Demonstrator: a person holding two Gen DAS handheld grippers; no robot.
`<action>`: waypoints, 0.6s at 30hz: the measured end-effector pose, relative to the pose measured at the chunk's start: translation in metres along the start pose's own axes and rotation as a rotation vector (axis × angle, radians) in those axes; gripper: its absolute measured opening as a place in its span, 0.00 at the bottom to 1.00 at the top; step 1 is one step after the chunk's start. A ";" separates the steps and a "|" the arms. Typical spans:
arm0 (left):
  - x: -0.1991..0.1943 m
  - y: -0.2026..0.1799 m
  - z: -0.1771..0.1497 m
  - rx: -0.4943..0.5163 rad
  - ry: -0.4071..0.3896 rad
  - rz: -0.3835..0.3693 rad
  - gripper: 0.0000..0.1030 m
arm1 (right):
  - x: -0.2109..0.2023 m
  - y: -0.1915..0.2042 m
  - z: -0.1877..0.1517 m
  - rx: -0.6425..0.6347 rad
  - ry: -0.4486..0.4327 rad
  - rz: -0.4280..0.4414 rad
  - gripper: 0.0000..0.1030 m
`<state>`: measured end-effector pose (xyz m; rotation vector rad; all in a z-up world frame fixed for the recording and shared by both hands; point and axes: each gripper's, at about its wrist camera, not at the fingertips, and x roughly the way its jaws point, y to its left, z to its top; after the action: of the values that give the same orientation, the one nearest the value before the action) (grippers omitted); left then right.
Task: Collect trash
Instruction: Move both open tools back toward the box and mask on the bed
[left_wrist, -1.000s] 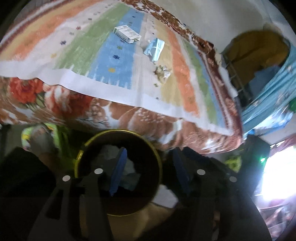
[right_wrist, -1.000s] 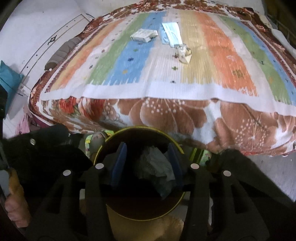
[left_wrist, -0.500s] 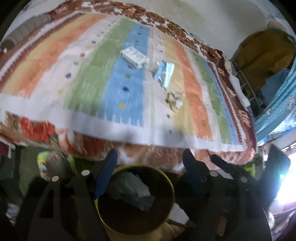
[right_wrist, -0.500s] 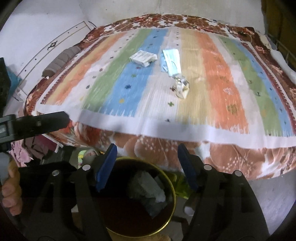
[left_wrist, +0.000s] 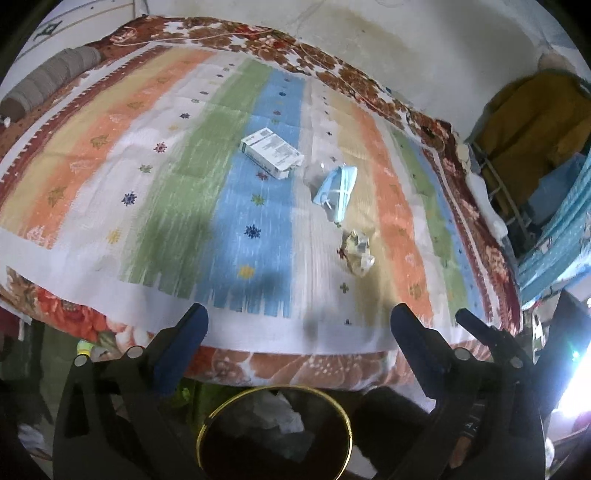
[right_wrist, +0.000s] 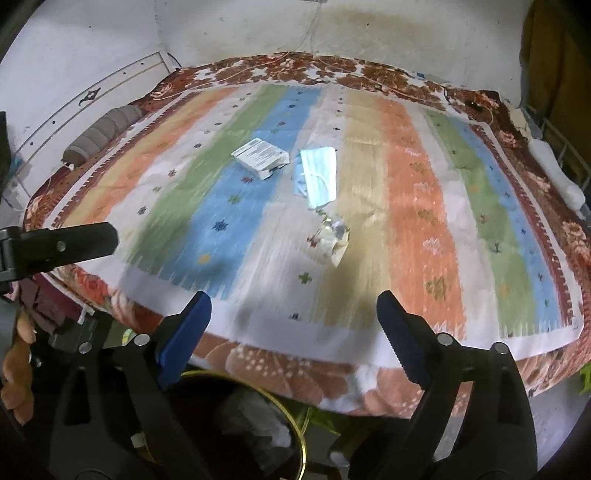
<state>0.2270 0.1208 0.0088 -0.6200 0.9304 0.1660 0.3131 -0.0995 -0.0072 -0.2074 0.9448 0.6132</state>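
Three pieces of trash lie mid-bed on the striped cover: a white carton (left_wrist: 272, 152) (right_wrist: 260, 157), a blue face mask (left_wrist: 337, 192) (right_wrist: 317, 176) and a crumpled wrapper (left_wrist: 357, 251) (right_wrist: 332, 238). Below the bed's near edge stands a dark bin with a yellow rim (left_wrist: 275, 391) (right_wrist: 301, 435), crumpled paper inside. My left gripper (left_wrist: 301, 325) hovers over the bed edge above the bin, jaws opening wide, nothing between them. My right gripper (right_wrist: 293, 314) is likewise over the edge, jaws opening, empty. The left gripper's finger (right_wrist: 59, 245) shows at the right wrist view's left side.
A grey rolled bolster (left_wrist: 48, 83) (right_wrist: 99, 134) lies at the bed's far left. A white wall runs behind the bed. Yellow and blue cloth hang on a rack (left_wrist: 535, 147) to the right. A hand (right_wrist: 16, 369) holds the left gripper.
Both grippers rose from over the bin toward the bed and their jaws spread wide. The bin slid to the bottom of both views. The trash on the bed looks nearer.
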 end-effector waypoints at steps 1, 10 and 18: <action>0.002 0.001 0.001 -0.008 0.001 -0.005 0.94 | 0.002 -0.001 0.001 0.003 0.002 0.002 0.87; 0.014 0.006 0.026 -0.006 -0.076 0.002 0.94 | 0.025 -0.008 0.012 0.050 0.031 0.023 0.91; 0.031 -0.005 0.043 0.102 -0.122 0.056 0.94 | 0.044 -0.011 0.023 0.051 0.043 0.005 0.91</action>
<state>0.2777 0.1368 0.0052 -0.4840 0.8333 0.2033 0.3550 -0.0810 -0.0304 -0.1736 1.0018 0.5906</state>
